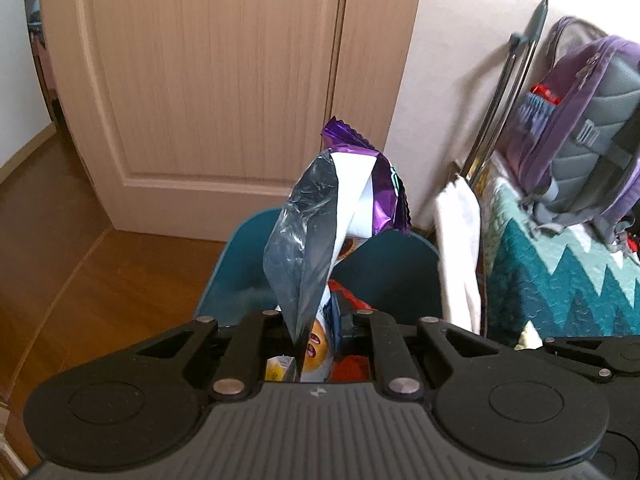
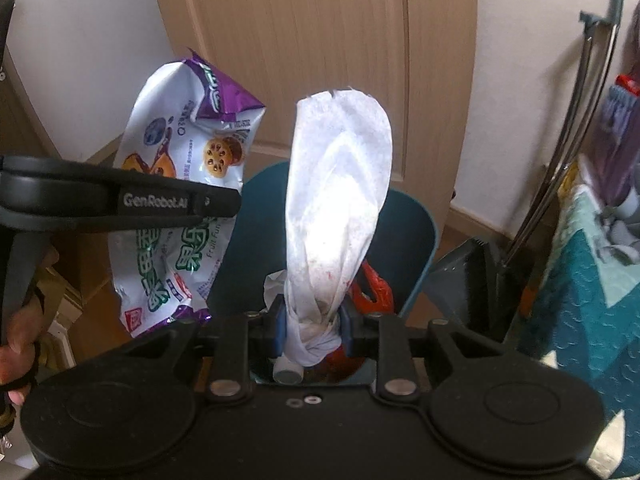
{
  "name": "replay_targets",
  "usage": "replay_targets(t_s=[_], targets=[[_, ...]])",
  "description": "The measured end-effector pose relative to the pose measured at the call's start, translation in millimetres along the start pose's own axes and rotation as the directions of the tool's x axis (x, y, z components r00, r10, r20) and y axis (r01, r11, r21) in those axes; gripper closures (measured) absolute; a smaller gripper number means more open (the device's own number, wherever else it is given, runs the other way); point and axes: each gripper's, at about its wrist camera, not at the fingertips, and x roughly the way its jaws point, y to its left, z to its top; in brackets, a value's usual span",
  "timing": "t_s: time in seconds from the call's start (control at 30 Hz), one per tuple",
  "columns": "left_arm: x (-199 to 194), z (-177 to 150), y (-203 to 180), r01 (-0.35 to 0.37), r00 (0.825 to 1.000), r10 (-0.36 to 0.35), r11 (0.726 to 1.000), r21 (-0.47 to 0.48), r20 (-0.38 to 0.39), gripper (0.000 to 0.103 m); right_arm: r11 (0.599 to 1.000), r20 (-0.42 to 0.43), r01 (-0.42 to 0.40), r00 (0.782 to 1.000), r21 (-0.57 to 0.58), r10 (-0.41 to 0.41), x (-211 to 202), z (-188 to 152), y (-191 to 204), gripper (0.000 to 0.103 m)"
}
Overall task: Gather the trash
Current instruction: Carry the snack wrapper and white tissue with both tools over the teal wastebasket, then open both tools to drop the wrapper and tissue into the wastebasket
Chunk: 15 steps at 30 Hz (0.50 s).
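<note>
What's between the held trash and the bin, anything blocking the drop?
Nothing visible. The left gripper holds the snack bag and the right gripper holds the tissue, both right over the open teal bin. The bin already has wrappers inside, but its mouth looks open.

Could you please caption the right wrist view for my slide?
Right claw grips a tissue above the bin; left claw holds a wrapper.

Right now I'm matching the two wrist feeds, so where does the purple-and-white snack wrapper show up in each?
Left wrist: snack wrapper at centre, pinched in the left gripper, above the teal bin.
Right wrist: snack wrapper at left, beside the tissue.
Shared landmark: the teal bin.
</note>
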Motion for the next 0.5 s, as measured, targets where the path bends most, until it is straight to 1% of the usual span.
replay_targets(t_s=[0.27,0.37,0.5], targets=[[53,-2,0,-0.013,0.998,0.014,1.0,0.01,-0.062,0.09,1.0,-0.065,-0.009,0.998,-0.009,0.008,45,-7,-7,0.077],[69,-3,-2,-0.013,0.997,0.014,1.0,0.012,-0.075,0.09,1.0,-0.09,-0.01,0.996,-0.006,0.009,56,-8,-7,0.075],[92,-6,-3,-0.011,0.993,0.013,1.0,0.019,-0.119,0.089,1.0,-0.115,-0.011,0.993,-0.001,0.011,62,-12,-7,0.073]])
